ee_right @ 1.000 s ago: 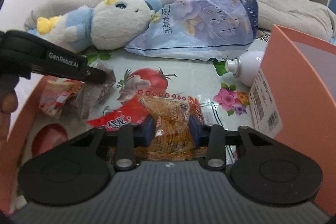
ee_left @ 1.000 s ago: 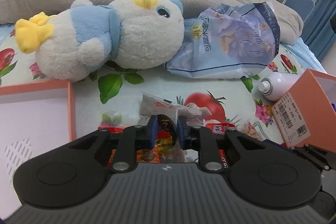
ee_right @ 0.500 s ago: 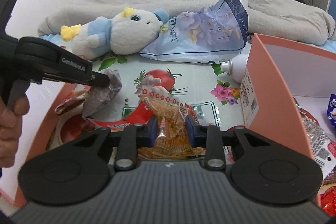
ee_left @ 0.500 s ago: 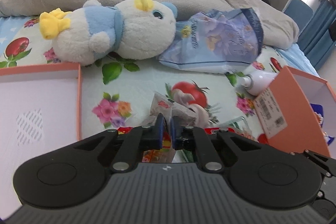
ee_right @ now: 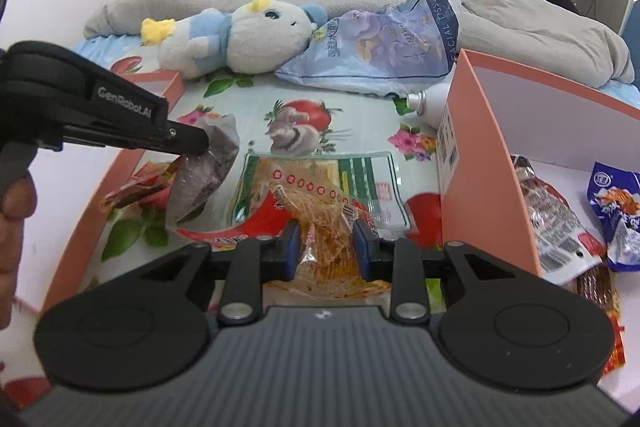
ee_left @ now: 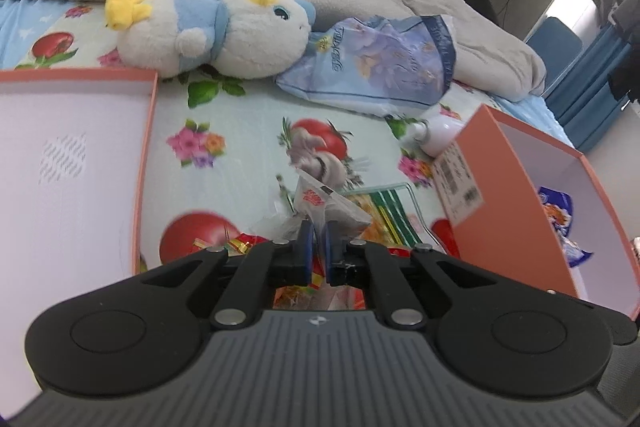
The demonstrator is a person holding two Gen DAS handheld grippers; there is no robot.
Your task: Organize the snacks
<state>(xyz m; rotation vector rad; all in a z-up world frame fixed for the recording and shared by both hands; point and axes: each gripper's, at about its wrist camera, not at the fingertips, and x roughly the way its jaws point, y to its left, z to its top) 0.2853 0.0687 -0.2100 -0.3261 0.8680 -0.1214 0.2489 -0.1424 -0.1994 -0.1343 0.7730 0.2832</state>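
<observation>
Above the bed (ee_left: 248, 131), left gripper (ee_left: 316, 247) — jaws clamped on clear packet (ee_left: 320, 203), right gripper (ee_right: 326, 243) — jaws gripping orange noodle snack (ee_right: 320, 227), between two boxes.

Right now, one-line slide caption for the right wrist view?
Right tool grips orange snack packet beside salmon box; left tool holds grey packet.

free: flowered sheet (ee_left: 240, 115) strip between both boxes | left: pink tray (ee_left: 72, 155) wall | right: pink box (ee_right: 472, 163) wall, white bottle (ee_right: 430, 99) beside | far: plush toy (ee_left: 208, 31), tissue pack (ee_left: 376, 63)
</observation>
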